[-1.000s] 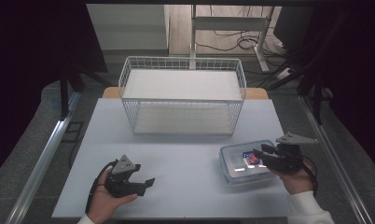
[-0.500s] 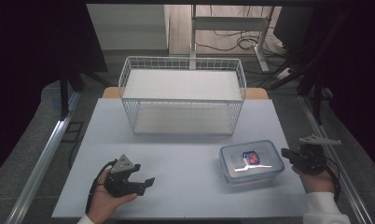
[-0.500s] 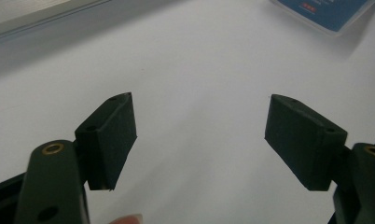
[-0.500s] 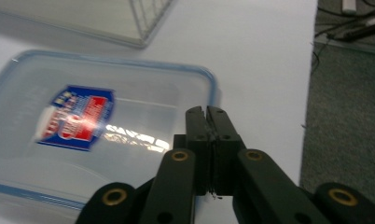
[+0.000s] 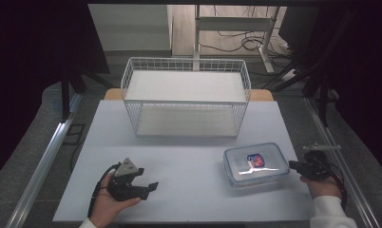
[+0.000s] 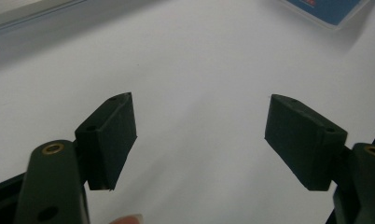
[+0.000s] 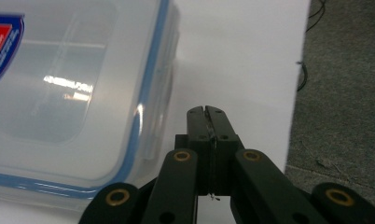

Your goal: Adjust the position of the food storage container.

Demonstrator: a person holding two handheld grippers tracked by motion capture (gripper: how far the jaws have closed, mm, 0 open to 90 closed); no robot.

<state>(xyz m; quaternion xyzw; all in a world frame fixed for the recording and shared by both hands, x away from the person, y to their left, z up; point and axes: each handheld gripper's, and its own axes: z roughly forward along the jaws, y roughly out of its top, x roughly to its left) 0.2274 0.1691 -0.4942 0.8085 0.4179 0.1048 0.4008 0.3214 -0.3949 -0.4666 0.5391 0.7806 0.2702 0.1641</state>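
On the near left of the white worktop (image 5: 189, 156), the left tongs (image 5: 150, 186) rested in the person's hand, jaws standing apart with nothing between them. Farther back, in the middle, stood the white wire basket (image 5: 186, 97). To the right of centre, towards the near edge, lay the clear rectangular plastic food box with the blue-trimmed snap lid and a red-and-blue label (image 5: 256, 164), flat on the worktop. Just beside its right end sat the right tongs (image 5: 292, 165), whose jaws had just been closing and were now pressed together with nothing between them. The box looked empty, so probably light, with stiff walls and a smooth, glossy skin that could slip. The best hold seemed the lid's protruding rim or a side latch flap (image 7: 160, 100), not the slick top.
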